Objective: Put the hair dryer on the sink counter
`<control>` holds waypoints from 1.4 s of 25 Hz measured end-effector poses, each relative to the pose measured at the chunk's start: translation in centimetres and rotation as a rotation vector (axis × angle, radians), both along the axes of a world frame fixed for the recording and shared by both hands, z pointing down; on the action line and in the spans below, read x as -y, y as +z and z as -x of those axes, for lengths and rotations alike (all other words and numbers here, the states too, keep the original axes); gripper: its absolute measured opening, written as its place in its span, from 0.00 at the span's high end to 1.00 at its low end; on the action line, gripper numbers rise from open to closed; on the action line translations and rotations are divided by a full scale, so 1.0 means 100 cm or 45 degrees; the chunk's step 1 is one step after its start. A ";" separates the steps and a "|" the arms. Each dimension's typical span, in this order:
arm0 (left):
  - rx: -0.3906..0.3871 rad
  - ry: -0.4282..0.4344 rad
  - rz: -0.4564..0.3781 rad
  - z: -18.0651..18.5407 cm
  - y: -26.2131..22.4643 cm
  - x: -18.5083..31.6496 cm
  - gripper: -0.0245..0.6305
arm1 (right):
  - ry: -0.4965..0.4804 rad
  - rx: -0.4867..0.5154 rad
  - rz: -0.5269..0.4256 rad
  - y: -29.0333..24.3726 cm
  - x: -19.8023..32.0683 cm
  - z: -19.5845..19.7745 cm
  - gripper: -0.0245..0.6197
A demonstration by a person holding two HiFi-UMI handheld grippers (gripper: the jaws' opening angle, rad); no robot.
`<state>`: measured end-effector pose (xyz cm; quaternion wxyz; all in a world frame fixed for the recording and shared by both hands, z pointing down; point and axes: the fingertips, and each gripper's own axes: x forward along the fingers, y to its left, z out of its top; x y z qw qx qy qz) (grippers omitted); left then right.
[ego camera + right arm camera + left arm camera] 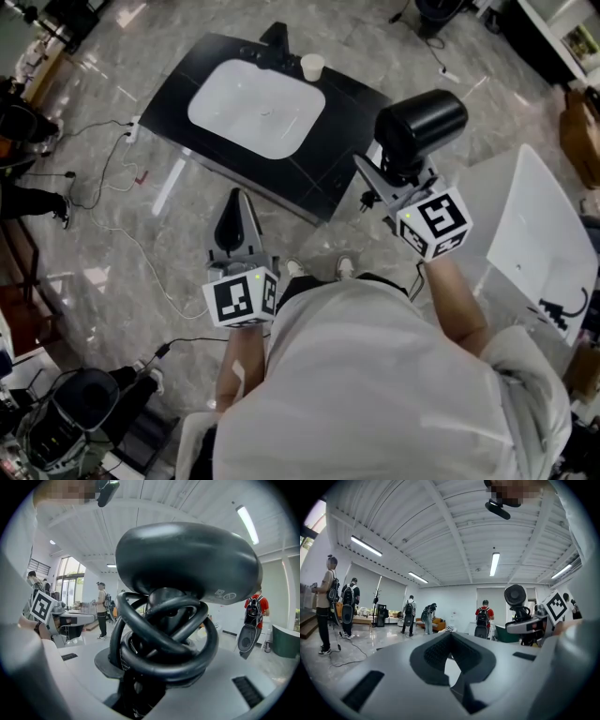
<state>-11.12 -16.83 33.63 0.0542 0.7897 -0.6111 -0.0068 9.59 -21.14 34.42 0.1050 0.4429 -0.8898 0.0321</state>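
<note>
A black hair dryer is held upright by its handle in my right gripper, just off the right front corner of the sink counter. In the right gripper view the dryer's body fills the middle. Its black cord is wound round the handle between my right gripper's jaws. The counter is black with a white basin. My left gripper hovers over the floor in front of the counter, shut and empty. In its own view my left gripper points up at the room.
A paper cup and a black faucet stand at the counter's back edge. A white panel lies to the right. Cables and a power strip trail over the marble floor at left. Several people stand further off.
</note>
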 end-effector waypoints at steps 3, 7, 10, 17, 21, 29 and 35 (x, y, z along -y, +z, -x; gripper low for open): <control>0.000 0.012 0.000 -0.002 0.000 0.001 0.96 | -0.002 -0.005 0.019 0.005 0.002 0.001 0.65; -0.012 0.012 0.007 0.001 0.003 0.004 0.96 | 0.002 -0.004 0.054 0.014 0.007 0.003 0.65; -0.012 0.012 0.014 0.003 0.003 0.006 0.96 | 0.007 0.020 0.094 0.022 0.010 0.005 0.65; -0.021 0.005 0.020 0.009 0.005 0.010 0.96 | 0.001 0.020 0.174 0.046 0.017 0.011 0.65; -0.022 0.001 0.021 0.012 0.009 0.013 0.96 | -0.003 0.044 0.247 0.065 0.020 0.016 0.65; -0.029 -0.013 0.035 0.021 0.013 0.018 0.96 | -0.018 0.086 0.387 0.098 0.024 0.031 0.65; -0.037 -0.016 0.051 0.024 0.017 0.020 0.96 | -0.003 0.076 0.448 0.117 0.033 0.032 0.65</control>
